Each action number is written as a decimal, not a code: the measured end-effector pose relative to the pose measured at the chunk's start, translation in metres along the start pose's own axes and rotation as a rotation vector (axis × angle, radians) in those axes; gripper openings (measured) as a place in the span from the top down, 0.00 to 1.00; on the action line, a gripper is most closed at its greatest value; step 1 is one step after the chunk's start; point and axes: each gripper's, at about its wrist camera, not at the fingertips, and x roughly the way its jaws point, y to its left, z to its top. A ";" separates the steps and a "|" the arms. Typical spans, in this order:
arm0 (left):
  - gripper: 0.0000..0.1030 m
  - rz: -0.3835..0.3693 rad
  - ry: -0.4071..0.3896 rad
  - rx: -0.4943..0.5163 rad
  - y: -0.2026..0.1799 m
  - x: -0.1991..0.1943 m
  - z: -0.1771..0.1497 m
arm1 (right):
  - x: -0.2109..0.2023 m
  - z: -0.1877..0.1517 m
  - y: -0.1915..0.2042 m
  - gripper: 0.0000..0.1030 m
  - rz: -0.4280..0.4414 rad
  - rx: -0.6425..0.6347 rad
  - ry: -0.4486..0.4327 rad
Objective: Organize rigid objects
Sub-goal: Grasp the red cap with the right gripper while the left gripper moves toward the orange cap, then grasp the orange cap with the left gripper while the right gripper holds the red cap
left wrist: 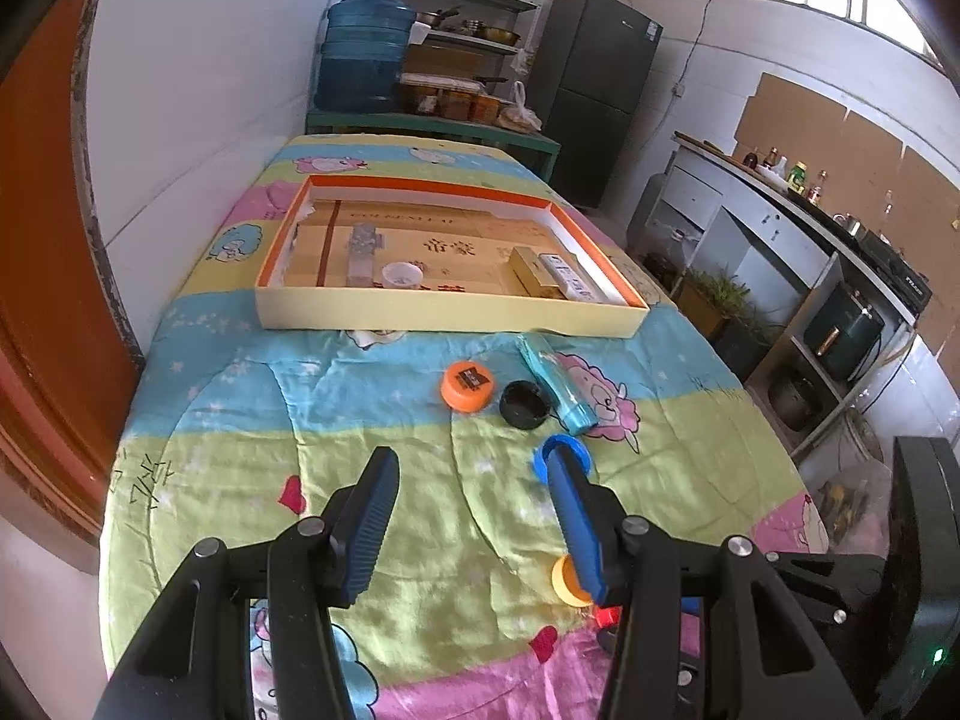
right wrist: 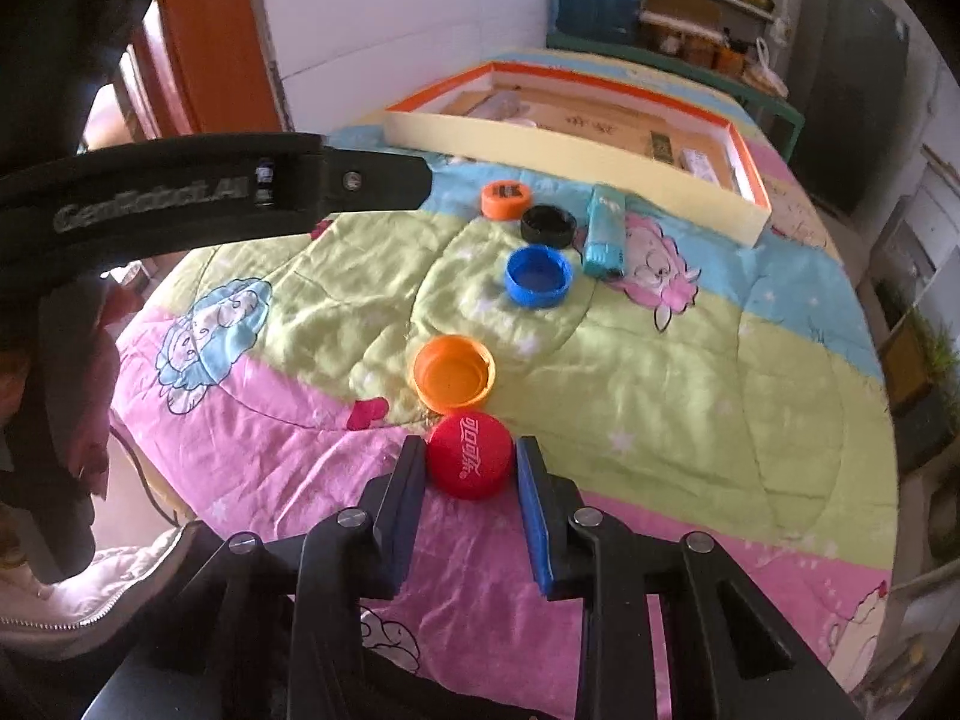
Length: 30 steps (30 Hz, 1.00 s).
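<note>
A kitchen corner is filling the background: a big blue water jug (left wrist: 365, 54) at the top centre of the left wrist view, a dark fridge (left wrist: 591, 90) to its right, shelves crowding in behind. Spreading across the frame is a table under a cartoon-sheep quilt (right wrist: 690, 396), all pink, green and blue bands.

Down at the bottom centre of the right wrist view, the right gripper (right wrist: 471, 468) is clamping a red bottle cap (right wrist: 471, 456), one pad pressing on each side, writing facing up. Just above it an orange cap (right wrist: 454, 380) is lying open side up, nearly touching the red one. Higher up, a blue cap (right wrist: 538, 276) is sitting open side up, then a black cap (right wrist: 547, 225) and a labelled orange cap (right wrist: 506, 199) side by side, with a teal lighter (right wrist: 605, 231) just right of the black one.

Across the upper part of the frame a shallow yellow box with an orange rim (right wrist: 570, 150) is lying on the quilt, small items resting inside.

In the left wrist view the left gripper (left wrist: 468, 468) is hanging over bare green quilt at lower centre, its fingers standing well apart with nothing between them.
</note>
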 end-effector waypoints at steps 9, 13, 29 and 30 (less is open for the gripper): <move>0.50 -0.093 0.044 0.057 -0.023 0.008 -0.015 | -0.012 0.003 -0.050 0.70 -0.147 0.123 -0.026; 0.50 -0.109 0.077 0.112 -0.040 0.016 -0.029 | -0.019 0.006 -0.080 0.70 -0.189 0.204 -0.044; 0.70 -0.034 0.091 0.176 -0.044 0.030 -0.049 | -0.014 0.019 -0.072 0.70 -0.146 0.188 -0.067; 0.70 -0.037 0.091 0.171 -0.043 0.030 -0.048 | -0.013 0.021 -0.071 0.70 -0.142 0.185 -0.070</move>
